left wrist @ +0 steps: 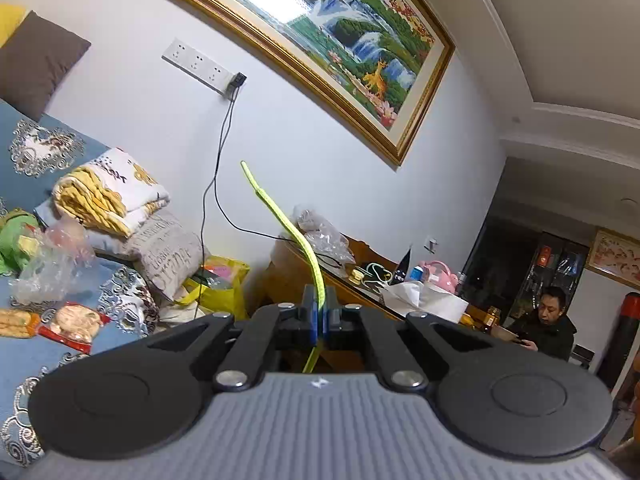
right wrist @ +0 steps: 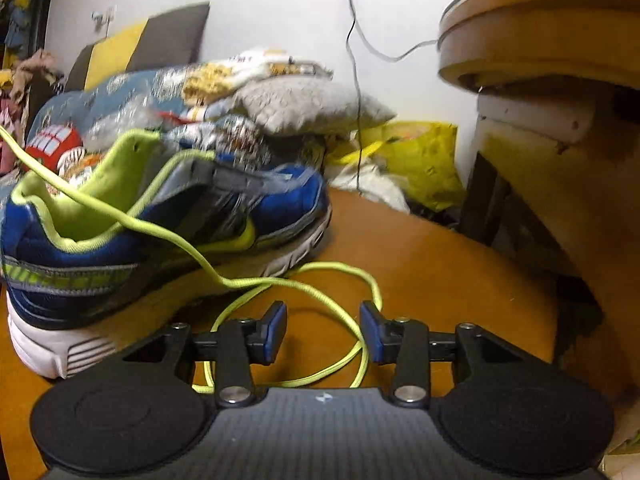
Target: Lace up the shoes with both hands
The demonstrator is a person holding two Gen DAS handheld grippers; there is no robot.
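Note:
In the left wrist view my left gripper (left wrist: 319, 312) is shut on a neon-green shoelace (left wrist: 288, 228); the lace's free end stands up and curves left above the blue pads. In the right wrist view a blue shoe (right wrist: 160, 216) with green lining and a white sole lies on an orange-brown table (right wrist: 440, 264), toe pointing right. The same green lace (right wrist: 312, 288) runs from the upper left across the shoe's opening and loops on the table. My right gripper (right wrist: 323, 330) is open just above that loop, with a strand of lace passing between its blue pads untouched.
A sofa (left wrist: 36, 168) with folded blankets, cushions and snack bags fills the left. A yellow bag (right wrist: 420, 160) sits on the floor past the table. A wooden table edge (right wrist: 540, 40) overhangs at the right. A person (left wrist: 548, 328) sits at the far right. A cable (left wrist: 216, 184) hangs from the wall sockets.

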